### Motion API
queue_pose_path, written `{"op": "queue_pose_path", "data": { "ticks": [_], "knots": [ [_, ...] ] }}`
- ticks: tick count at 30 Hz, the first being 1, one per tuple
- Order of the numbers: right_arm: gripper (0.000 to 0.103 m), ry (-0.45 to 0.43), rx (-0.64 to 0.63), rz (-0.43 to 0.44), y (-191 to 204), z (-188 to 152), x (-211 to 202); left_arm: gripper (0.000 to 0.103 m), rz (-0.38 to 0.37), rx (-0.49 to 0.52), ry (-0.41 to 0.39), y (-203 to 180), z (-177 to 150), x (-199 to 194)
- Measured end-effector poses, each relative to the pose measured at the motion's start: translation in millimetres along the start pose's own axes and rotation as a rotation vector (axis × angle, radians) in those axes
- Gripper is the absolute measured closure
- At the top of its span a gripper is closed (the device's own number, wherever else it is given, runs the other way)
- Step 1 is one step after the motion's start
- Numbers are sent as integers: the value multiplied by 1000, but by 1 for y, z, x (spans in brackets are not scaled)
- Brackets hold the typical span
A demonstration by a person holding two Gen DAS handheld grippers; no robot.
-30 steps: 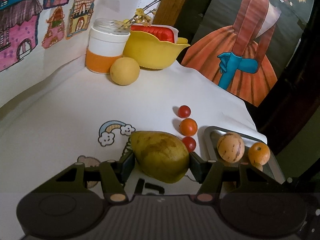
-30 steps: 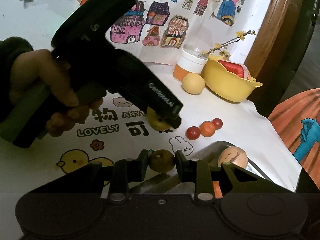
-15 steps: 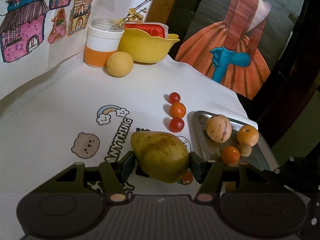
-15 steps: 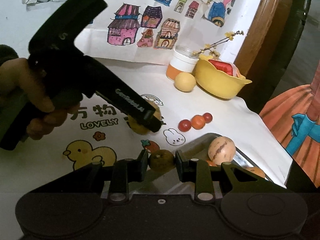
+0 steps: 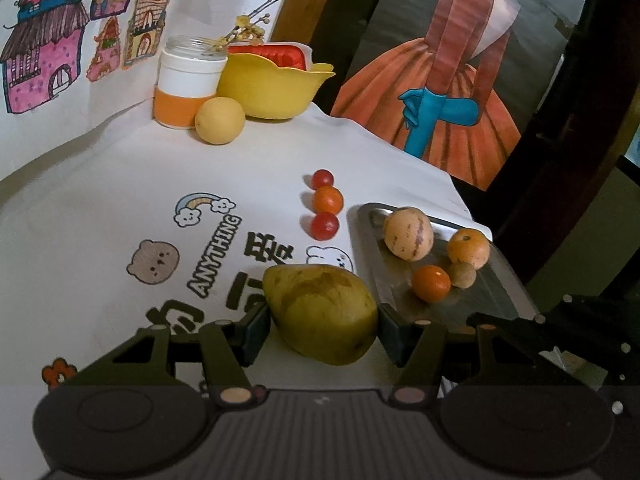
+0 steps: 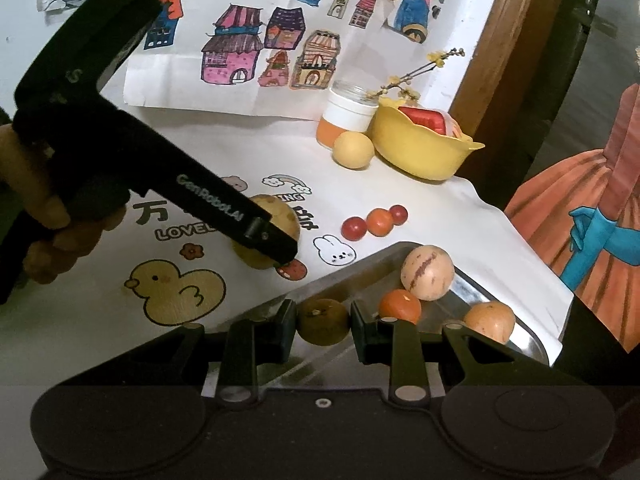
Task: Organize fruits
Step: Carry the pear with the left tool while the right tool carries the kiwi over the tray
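Note:
My left gripper [image 5: 322,322] is shut on a large yellow-green pear [image 5: 322,312], held above the printed cloth just left of the metal tray [image 5: 496,296]. In the right wrist view the same pear [image 6: 276,216] shows behind the left gripper's black body [image 6: 160,184]. My right gripper [image 6: 323,324] is shut on a small brown round fruit [image 6: 323,322] over the tray's [image 6: 528,344] near left edge. On the tray lie a striped pale melon [image 5: 408,233], two orange fruits [image 5: 468,247] [image 5: 431,282] and a small tan fruit [image 5: 462,275].
Three small red and orange fruits [image 5: 326,202] line up on the cloth left of the tray. A yellow round fruit [image 5: 220,120], a white-and-orange jar [image 5: 188,84] and a yellow bowl [image 5: 272,88] stand at the back. The table edge drops off right of the tray. A hand [image 6: 44,216] holds the left gripper.
Both grippers have drawn back and up with their fruits still held, so more of the cloth and tray shows. The left gripper with the pear has shifted left, away from the tray.

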State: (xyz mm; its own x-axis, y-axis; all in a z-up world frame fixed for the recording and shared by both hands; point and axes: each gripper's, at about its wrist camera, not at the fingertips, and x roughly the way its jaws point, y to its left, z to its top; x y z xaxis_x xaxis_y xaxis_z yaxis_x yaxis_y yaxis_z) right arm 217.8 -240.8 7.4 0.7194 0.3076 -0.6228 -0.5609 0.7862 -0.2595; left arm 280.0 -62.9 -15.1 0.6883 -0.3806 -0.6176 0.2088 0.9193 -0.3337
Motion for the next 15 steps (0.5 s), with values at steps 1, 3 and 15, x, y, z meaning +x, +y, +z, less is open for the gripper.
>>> {"op": "queue_pose_path", "data": {
  "ticks": [1, 3, 15],
  "knots": [
    [72, 0, 4, -2, 0, -1, -1, 41, -4, -1, 0, -1, -1, -1],
    [72, 2, 11, -8, -1, -4, -2, 41, -10, 0, 0, -3, -2, -2],
    [72, 21, 41, -48, -8, -19, -14, 42, -30, 18, -3, -23, -6, -6]
  ]
}}
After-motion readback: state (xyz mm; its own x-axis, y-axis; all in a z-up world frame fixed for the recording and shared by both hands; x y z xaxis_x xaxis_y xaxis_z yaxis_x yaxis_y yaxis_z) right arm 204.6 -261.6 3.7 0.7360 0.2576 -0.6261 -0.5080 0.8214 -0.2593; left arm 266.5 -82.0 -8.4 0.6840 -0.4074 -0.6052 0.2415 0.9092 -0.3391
